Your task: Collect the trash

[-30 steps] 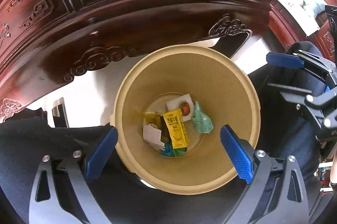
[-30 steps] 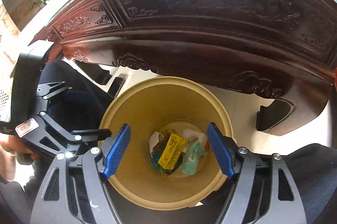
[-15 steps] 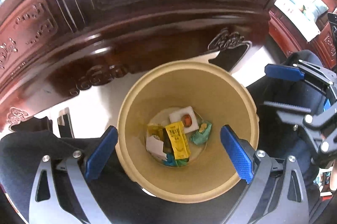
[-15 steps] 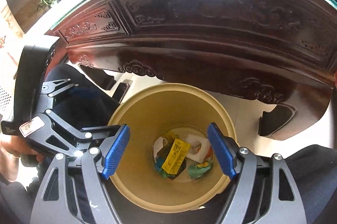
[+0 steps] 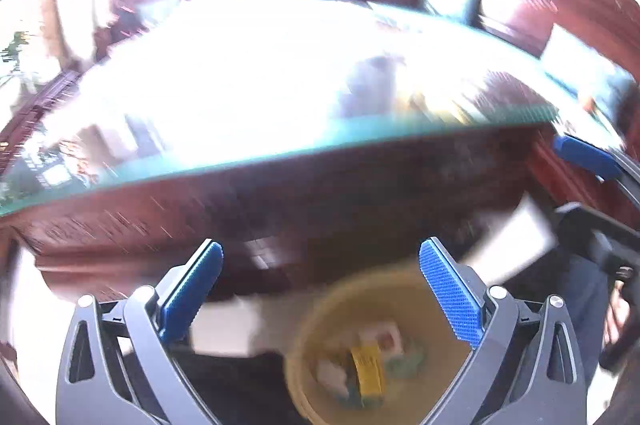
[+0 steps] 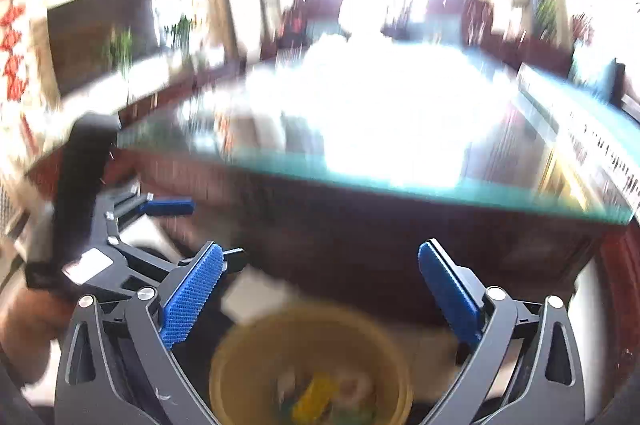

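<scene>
A tan round bin (image 5: pixel 316 317) stands on the floor low in the left wrist view, blurred, with a yellow carton (image 5: pixel 368 369) and other wrappers at its bottom. It also shows low in the right wrist view (image 6: pixel 240 365), with the yellow carton (image 6: pixel 316 399) inside. My left gripper (image 5: pixel 320 289) is open and empty above the bin. My right gripper (image 6: pixel 318 289) is open and empty above the bin. The left gripper also shows at the left of the right wrist view (image 6: pixel 168 207), and the right gripper at the right edge of the left wrist view (image 5: pixel 584 155).
A dark carved wooden table (image 5: pixel 320 193) with a glass top (image 5: pixel 280 97) rises just behind the bin; it also fills the middle of the right wrist view (image 6: pixel 380 225). The glass glares brightly. Furniture and plants (image 6: pixel 120 49) stand blurred beyond.
Both grippers have lifted and tilted up away from the bin. The views now take in the table top and the room, and the bin has dropped to the bottom edge.
</scene>
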### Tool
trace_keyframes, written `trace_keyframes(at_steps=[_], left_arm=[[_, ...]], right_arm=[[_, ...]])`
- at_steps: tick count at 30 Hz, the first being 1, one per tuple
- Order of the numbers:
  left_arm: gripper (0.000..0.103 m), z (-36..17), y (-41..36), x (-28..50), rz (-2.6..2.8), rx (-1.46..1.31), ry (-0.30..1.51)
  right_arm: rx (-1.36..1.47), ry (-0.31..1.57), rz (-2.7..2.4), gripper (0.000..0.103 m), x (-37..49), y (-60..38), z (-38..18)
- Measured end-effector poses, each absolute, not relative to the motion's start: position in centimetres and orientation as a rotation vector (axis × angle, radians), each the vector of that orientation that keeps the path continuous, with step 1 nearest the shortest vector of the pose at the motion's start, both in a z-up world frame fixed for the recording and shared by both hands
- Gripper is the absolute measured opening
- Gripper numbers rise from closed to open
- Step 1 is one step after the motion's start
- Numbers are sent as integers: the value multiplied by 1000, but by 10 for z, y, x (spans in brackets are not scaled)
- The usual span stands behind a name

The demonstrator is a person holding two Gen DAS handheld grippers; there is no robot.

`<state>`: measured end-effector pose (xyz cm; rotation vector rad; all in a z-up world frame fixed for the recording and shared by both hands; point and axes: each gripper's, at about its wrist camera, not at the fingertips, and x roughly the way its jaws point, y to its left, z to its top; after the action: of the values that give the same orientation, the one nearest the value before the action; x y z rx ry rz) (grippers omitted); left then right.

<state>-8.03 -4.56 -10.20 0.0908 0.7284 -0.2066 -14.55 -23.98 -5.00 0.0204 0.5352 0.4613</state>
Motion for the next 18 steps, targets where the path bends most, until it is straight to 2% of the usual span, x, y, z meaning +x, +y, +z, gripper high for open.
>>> trace_keyframes(at_steps=[7, 18], left_arm=[[99, -33, -44, -75, -93, 29, 548], [99, 28, -65, -101, -78, 34, 335]], right_arm=[[30, 346, 348, 95, -133, -232, 4], [82, 253, 275, 95, -126, -240, 47]])
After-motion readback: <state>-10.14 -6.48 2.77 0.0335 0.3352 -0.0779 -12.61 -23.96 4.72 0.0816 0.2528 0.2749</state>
